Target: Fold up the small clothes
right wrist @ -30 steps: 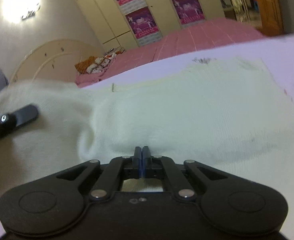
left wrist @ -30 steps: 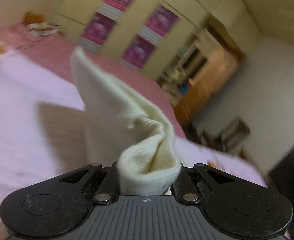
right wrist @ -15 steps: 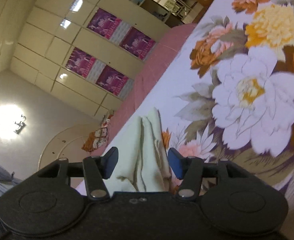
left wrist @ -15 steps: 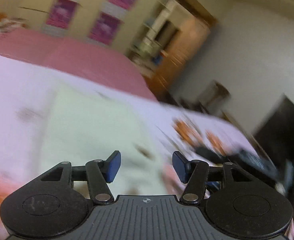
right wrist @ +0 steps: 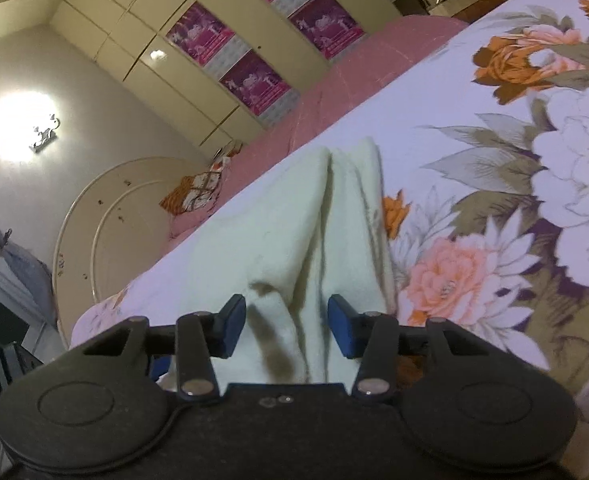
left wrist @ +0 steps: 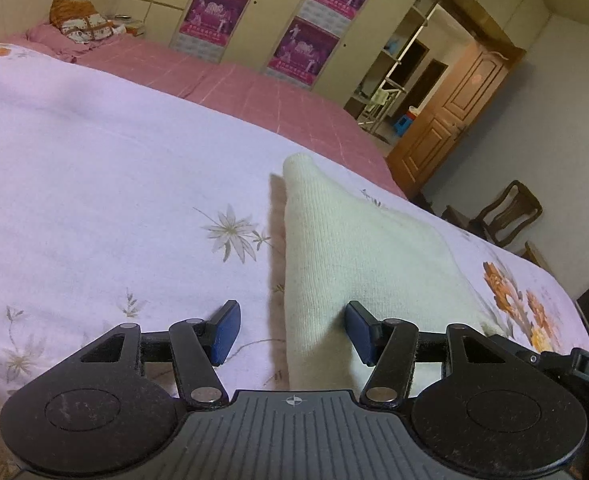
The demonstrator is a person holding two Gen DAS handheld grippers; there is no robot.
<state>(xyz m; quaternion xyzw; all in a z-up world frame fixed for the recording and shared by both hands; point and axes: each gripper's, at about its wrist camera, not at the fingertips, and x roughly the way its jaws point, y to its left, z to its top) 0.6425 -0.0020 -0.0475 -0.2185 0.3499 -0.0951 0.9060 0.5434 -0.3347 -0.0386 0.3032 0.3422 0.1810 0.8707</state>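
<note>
1. Left claw point(left wrist: 292, 332): jaws spread wide, holding nothing. Its right pad point(left wrist: 359, 330) sits against or just over the near part of the cream knit garment point(left wrist: 358, 256); its left pad point(left wrist: 225, 330) is over bare bedsheet point(left wrist: 94, 184). Whether either pad presses the cloth cannot be told.
2. Right claw point(right wrist: 286, 330): jaws likewise wide and empty. The near end of the same cream knit garment point(right wrist: 294, 232) lies between them and passes under the claw body.
3. Governing relation: in both views the garment runs lengthwise straight away from the claw, near end beneath the fingers, far end pointing up the bed. It lies flat on the bed. The two claws appear to sit at the same near end, the left at one long edge, so neither is plainly the nearer.
4. Right view shows a lengthwise crease or seam and a brownish mark or shadow near the claw; which it is cannot be determined.
5. Hidden: the garment's near hem is covered by both claw bodies. Its type, and the number of layers, cannot be made out.
6. Far field: a pink bedspread point(left wrist: 230, 80) beyond the sheet, then the wardrobe point(left wrist: 278, 20).
</note>
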